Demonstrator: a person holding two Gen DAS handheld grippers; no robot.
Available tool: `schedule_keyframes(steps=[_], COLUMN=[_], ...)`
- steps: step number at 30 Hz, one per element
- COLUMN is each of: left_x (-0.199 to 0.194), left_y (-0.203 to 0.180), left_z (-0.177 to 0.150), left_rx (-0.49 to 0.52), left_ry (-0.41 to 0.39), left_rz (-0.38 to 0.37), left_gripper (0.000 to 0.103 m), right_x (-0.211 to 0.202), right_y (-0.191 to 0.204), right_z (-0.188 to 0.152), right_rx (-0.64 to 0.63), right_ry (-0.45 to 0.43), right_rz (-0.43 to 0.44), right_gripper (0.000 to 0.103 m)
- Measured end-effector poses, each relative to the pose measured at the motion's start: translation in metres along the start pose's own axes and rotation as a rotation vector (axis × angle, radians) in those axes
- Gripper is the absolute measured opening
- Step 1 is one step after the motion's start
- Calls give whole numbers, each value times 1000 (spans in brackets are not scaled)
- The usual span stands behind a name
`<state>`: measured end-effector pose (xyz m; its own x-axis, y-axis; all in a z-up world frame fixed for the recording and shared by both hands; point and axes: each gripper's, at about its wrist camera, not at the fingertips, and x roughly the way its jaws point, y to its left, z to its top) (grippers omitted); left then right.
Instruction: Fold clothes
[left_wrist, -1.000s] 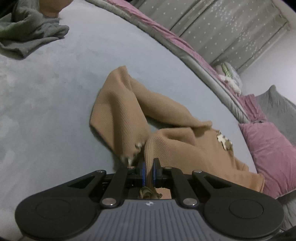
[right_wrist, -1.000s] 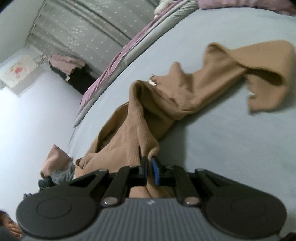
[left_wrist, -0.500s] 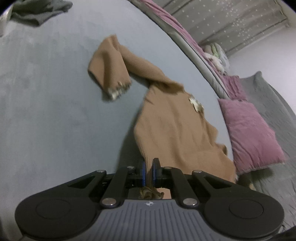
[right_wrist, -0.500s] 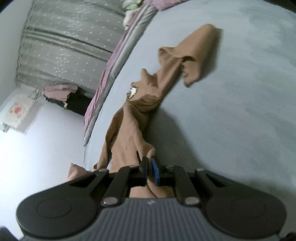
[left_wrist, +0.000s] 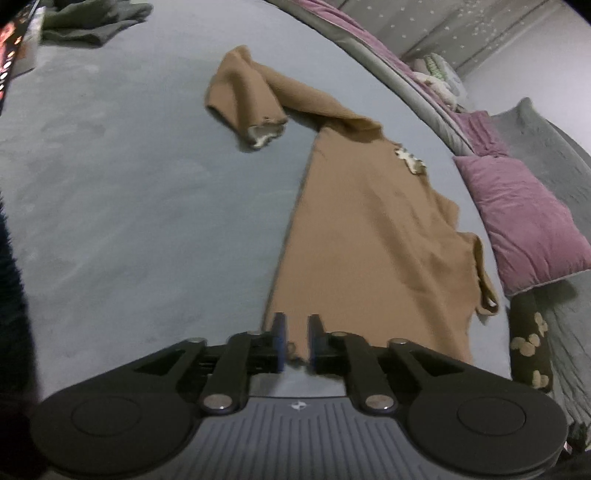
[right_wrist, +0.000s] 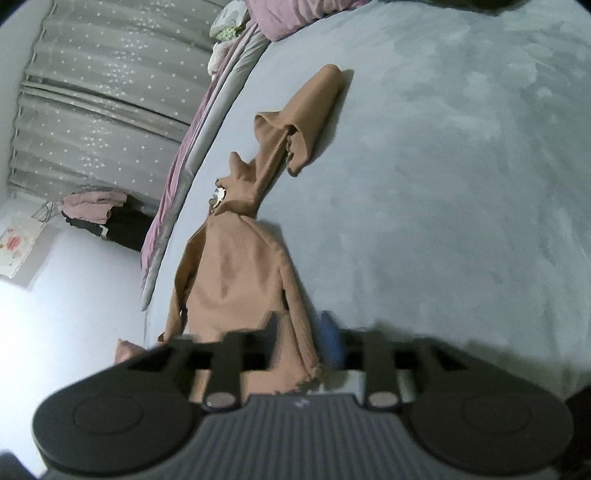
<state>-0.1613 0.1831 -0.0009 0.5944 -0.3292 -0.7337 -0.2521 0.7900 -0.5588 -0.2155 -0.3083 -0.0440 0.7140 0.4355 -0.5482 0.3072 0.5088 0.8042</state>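
A tan knit sweater (left_wrist: 369, 240) lies stretched out flat on the grey-blue bed (left_wrist: 129, 184), hem toward me. One sleeve (left_wrist: 243, 96) is bent back on itself at the far end, and a pale ornament (left_wrist: 410, 160) sits near the neck. My left gripper (left_wrist: 297, 332) is open at the hem's left corner, with the fabric edge lying loose between the fingers. In the right wrist view the sweater (right_wrist: 236, 280) runs away from me. My right gripper (right_wrist: 301, 339) is open and blurred, the other hem corner draped between its spread fingers.
A purple pillow (left_wrist: 524, 218) and a grey blanket (left_wrist: 554, 147) lie right of the sweater. A dark patterned item (left_wrist: 528, 343) sits below the pillow. A grey garment (left_wrist: 88, 22) is at the far left. Starred curtains (right_wrist: 92, 92) hang behind the bed.
Both grippers pulled the hem toward me, drawing the bunched sweater out flat on the bed. Both sets of fingers, clamped on the hem before, have now spread apart.
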Motion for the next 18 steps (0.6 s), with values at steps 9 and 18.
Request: schedule_keyframes(steps=[9,18], left_x=[14,48], left_y=[18,24], left_z=[2,-13], left_rx=[-59,-94], left_ry=[-25,-57], left_rz=[-17,-124], left_gripper=[36,6], right_x=[25,55], right_y=[-5,-4], right_z=[-14,-23], right_rx=[-11,-1], right_ry=[35,25], right_rz=[-18,25], right_gripper=[47,20])
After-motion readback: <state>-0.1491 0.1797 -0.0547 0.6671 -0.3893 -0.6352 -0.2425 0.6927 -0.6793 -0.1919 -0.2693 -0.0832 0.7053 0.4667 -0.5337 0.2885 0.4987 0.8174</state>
